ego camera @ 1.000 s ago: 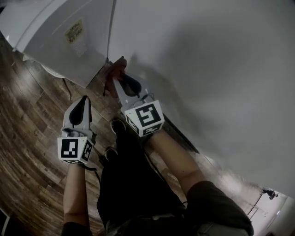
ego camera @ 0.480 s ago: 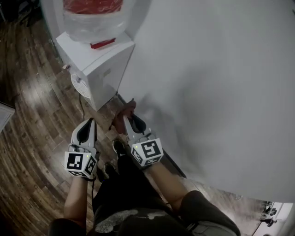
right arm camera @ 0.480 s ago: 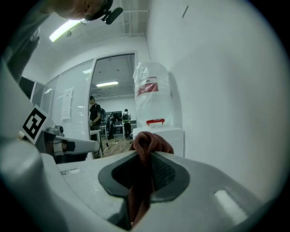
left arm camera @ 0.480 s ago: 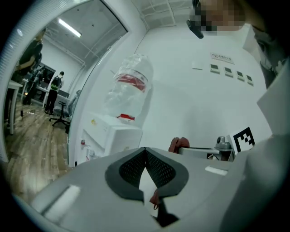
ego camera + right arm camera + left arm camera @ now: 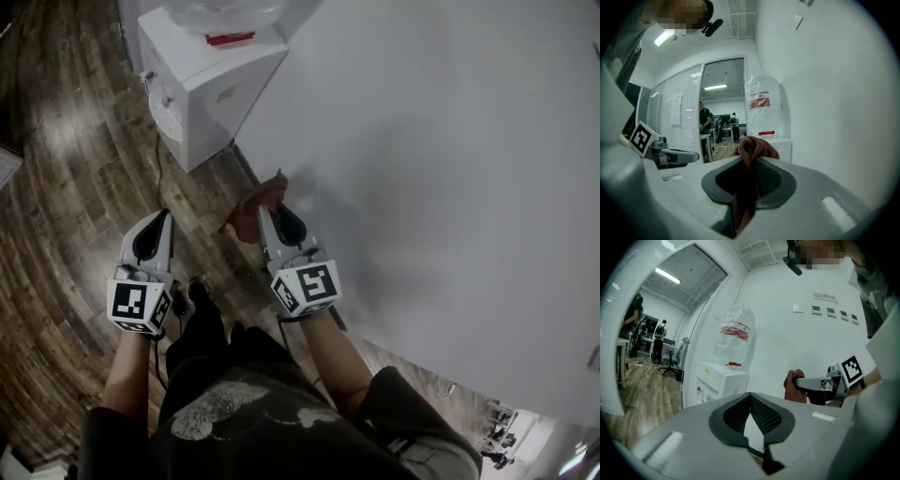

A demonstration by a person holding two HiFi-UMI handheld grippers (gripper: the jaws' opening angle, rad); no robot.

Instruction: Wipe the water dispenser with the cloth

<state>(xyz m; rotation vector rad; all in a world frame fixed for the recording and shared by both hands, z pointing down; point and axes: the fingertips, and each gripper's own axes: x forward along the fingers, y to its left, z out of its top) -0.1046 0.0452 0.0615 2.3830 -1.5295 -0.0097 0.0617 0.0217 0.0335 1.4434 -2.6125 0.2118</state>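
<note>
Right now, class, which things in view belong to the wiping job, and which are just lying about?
Job: reddish-brown cloth, clamped in right gripper; white water dispenser with clear bottle.
Lying about: empty, shut left gripper; black office chair; small wall switches.

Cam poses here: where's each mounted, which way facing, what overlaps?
Head view: on the person's head, facing steeply down at floor, wall and water dispenser; arms, legs, left gripper and right gripper show.
Left gripper view: on the left gripper, facing the water dispenser along shut, empty jaws; right gripper with the cloth at right.
Right gripper view: on the right gripper, facing the water dispenser along jaws shut on the cloth; left gripper at left.
Shared: all see the water dispenser; gripper views see each other's gripper.
</note>
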